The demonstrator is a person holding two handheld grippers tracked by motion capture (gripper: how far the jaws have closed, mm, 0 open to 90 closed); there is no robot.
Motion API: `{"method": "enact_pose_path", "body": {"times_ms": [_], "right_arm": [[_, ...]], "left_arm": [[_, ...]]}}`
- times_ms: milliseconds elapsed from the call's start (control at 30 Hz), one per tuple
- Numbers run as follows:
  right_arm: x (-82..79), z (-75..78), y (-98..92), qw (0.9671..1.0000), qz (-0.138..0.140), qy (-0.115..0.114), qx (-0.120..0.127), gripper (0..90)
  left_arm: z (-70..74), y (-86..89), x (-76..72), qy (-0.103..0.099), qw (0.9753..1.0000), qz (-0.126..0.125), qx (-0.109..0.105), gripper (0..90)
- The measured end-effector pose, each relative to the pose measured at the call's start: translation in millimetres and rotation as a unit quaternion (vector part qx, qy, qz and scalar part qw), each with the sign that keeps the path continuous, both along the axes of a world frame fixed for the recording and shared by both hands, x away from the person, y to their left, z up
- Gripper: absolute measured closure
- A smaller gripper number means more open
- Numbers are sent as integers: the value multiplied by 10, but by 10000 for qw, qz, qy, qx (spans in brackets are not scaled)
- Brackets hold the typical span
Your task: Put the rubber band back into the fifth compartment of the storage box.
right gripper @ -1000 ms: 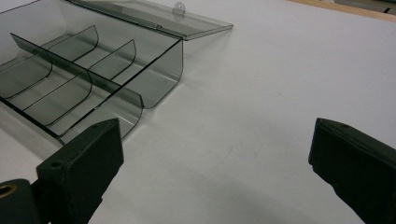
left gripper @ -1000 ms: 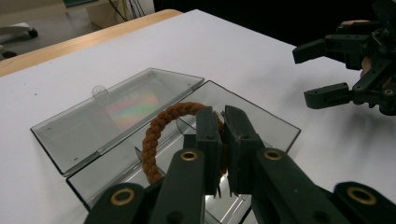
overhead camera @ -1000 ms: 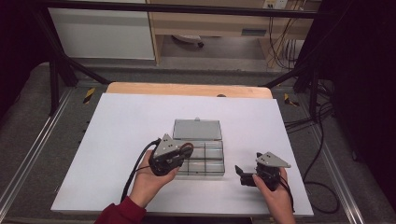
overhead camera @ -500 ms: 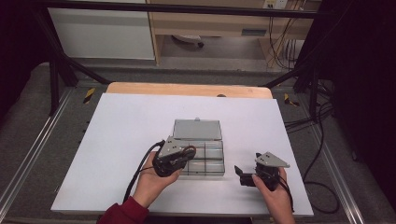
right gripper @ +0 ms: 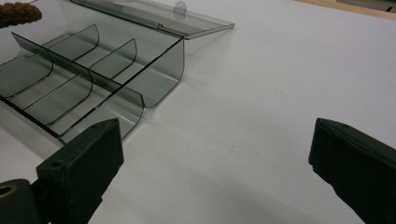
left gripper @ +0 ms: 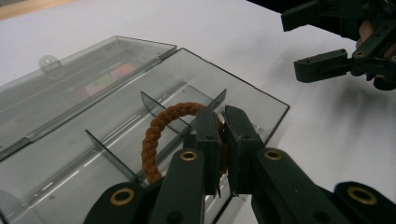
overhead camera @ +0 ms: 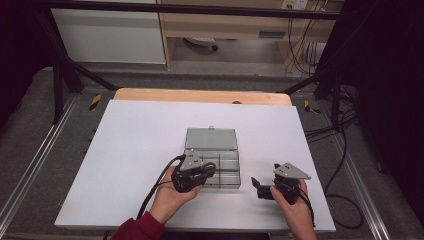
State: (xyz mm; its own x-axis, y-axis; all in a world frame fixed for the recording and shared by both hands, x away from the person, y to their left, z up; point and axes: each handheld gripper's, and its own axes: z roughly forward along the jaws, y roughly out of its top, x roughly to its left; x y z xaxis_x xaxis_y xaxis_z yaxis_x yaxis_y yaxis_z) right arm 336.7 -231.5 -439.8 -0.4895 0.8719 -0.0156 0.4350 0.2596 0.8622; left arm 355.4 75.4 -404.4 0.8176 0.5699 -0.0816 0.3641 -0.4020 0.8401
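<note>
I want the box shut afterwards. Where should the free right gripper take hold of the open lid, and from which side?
Probably the lid's far free edge, near its small tab, coming from behind the clear box. The lid lies flat and open on the table, hinged along the box's back, so only that edge lifts. The right gripper is open, right of the box.

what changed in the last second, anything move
The left tongs, shut on the brown braided ring, shifted slightly right over the clear compartment box. Nothing was let go. The right tongs stayed open beside the box, and the box with its lid open did not move.
</note>
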Motion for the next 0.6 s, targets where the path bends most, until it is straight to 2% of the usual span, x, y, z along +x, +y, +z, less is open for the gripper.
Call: {"method": "enact_pose_path", "body": {"times_ms": [133, 333, 600], "right_arm": [[2, -6, 6, 10000, 6, 11, -16, 33], [-3, 1, 0, 10000, -6, 1, 5, 34], [-2, 0, -1, 10000, 2, -2, 7, 33]], "left_arm": [[-21, -49, -21, 6, 10000, -17, 31, 849], [-66, -62, 9, 156, 9998, 11, 150, 848], [-82, -86, 34, 192, 9998, 26, 93, 846]]}}
